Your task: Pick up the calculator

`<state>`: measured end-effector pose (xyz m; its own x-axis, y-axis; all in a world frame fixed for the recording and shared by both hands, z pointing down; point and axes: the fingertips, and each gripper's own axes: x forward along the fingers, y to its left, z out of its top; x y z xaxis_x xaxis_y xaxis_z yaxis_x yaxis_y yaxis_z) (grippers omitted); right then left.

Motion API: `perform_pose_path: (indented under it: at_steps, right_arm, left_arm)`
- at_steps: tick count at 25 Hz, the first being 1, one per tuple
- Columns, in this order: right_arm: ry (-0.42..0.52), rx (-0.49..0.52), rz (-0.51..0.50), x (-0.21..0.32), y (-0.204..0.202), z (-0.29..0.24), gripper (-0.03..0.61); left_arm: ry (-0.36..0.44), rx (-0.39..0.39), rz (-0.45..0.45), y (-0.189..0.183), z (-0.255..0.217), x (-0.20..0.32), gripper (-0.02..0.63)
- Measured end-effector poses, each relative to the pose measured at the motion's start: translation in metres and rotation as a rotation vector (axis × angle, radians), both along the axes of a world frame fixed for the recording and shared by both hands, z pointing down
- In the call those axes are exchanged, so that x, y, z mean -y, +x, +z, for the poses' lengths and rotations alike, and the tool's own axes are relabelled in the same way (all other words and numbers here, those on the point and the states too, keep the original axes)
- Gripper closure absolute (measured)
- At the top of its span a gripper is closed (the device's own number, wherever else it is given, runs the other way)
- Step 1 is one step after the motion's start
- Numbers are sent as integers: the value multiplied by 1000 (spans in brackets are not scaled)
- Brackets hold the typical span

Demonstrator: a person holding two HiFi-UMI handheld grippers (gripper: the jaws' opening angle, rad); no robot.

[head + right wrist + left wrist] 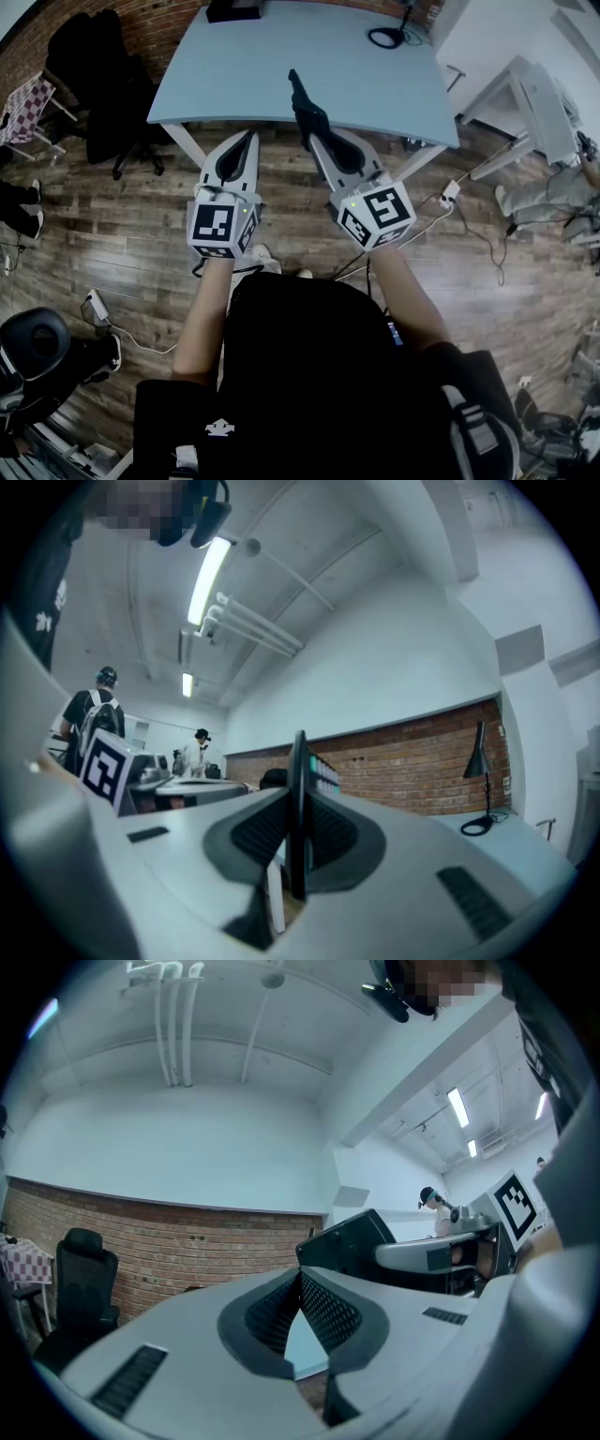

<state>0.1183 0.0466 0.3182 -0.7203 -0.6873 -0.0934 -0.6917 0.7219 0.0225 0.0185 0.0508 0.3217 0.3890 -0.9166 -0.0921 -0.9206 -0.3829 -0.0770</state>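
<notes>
The calculator (305,103) is a thin dark slab held edge-up, and my right gripper (319,133) is shut on its near end. It juts out over the front edge of the pale blue table (281,66). In the right gripper view the calculator (299,789) stands edge-on between the pads, with light keys on its right face. My left gripper (250,139) hangs level beside it on the left, shut with nothing in it. In the left gripper view my left gripper (300,1279) has its pads meeting at the tip, and the calculator (347,1241) shows to the right.
A black lamp base (386,37) and a dark box (234,9) sit at the table's far side. A black office chair (103,84) stands to the left, a white desk (534,103) to the right. Cables and a power strip (450,192) lie on the wooden floor.
</notes>
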Motion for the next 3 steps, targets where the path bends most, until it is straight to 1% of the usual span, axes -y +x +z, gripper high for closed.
perform_pose_path:
  at_steps: [3]
  right_arm:
    - [0,3,1,-2,0,-1,525]
  left_arm:
    - [1,-3,1,0,-1,-2,609]
